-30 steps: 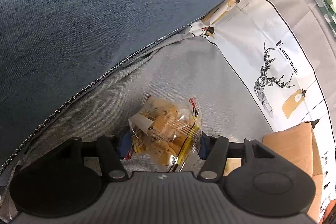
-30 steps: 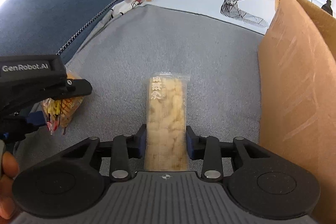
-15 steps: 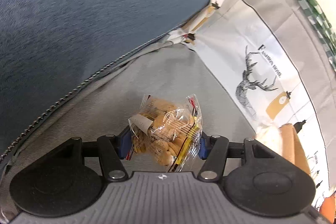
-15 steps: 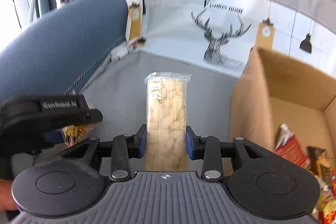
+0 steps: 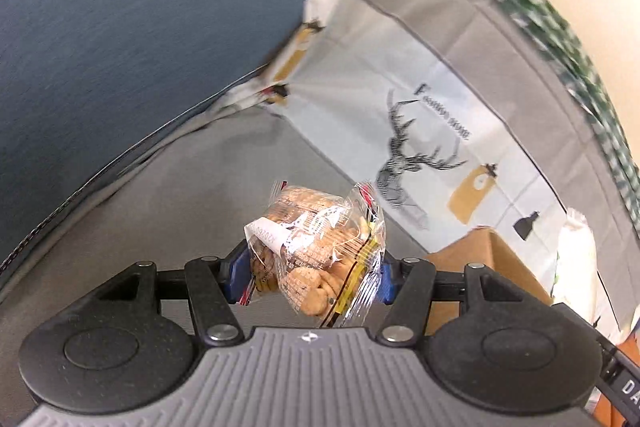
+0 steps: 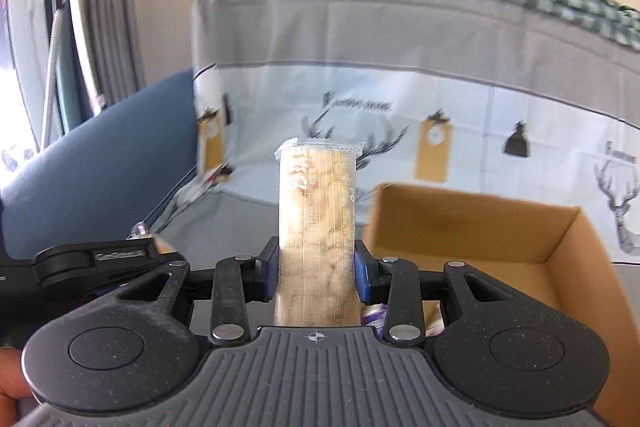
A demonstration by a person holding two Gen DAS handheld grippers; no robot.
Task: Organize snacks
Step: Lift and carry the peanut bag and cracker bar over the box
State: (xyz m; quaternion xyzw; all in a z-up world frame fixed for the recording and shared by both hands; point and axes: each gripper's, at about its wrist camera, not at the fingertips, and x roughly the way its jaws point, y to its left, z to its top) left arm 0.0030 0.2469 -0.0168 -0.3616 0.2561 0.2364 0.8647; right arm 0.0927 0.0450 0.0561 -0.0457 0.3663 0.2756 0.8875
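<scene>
Both packets are now clear of the grey sofa seat [image 5: 208, 187] they lay on a second ago, and each view has tilted up to take in more of the deer-print cover [image 5: 420, 131] ahead. I judge this to be the carry stage, with the pick-up done and the drop into the box still to come.

The left gripper [image 5: 310, 273] stands about half open, its blue pads pressed against both sides of the cookie bag [image 5: 316, 251], which sticks out just ahead of it. The bag is clear crinkled film with round tan cookies loose inside, a white label on its left and a yellow stripe on its right. It bulges past the pads and looks soft.

Further right, the cardboard box [image 6: 480, 223] sits ahead of and to the right of the right gripper [image 6: 316, 275], open at the top. What lies in it is mostly hidden; there may be a purple wrapper low down.

The right gripper is closed narrowly on the long biscuit pack [image 6: 318, 227], a slim clear sleeve of pale pieces standing straight out ahead between the pads, with white print near its crimped far end.
</scene>
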